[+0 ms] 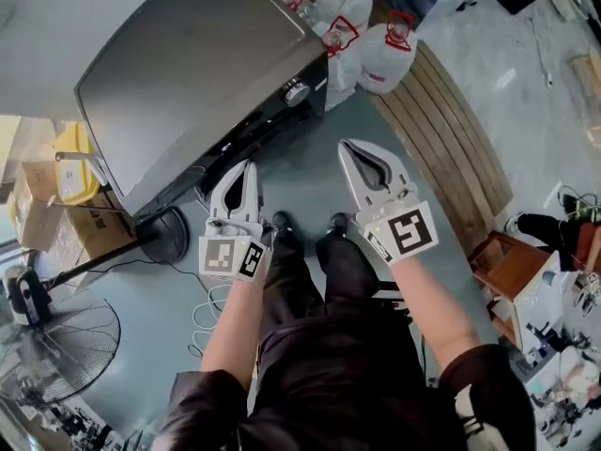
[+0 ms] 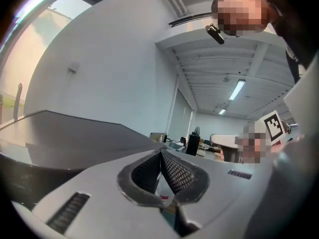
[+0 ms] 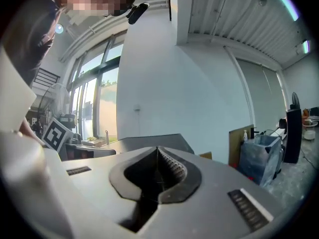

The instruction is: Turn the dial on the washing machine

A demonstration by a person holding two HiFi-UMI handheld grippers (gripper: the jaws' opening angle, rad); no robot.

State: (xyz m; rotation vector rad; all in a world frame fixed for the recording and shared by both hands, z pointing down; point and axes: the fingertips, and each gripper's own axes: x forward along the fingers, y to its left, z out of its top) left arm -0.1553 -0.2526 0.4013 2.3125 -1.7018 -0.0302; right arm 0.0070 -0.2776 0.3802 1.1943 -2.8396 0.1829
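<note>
The washing machine [image 1: 197,73] stands at the upper left of the head view, with a grey lid and a black front panel. Its round silver dial [image 1: 297,91] sits at the panel's right end. My left gripper [image 1: 248,165] is held below the panel, shut with nothing in it, its pads meeting in the left gripper view [image 2: 160,154]. My right gripper [image 1: 346,146] is shut and empty too, a short way below and to the right of the dial, touching nothing. In the right gripper view its jaws [image 3: 158,149] point past the machine's lid [image 3: 144,142].
Several clear water jugs [image 1: 385,50] with red handles stand behind the machine's right corner. A slatted wooden platform [image 1: 455,139] runs along the right. A floor fan [image 1: 56,336], cardboard boxes [image 1: 38,209] and loose white cables [image 1: 208,303] lie at the left.
</note>
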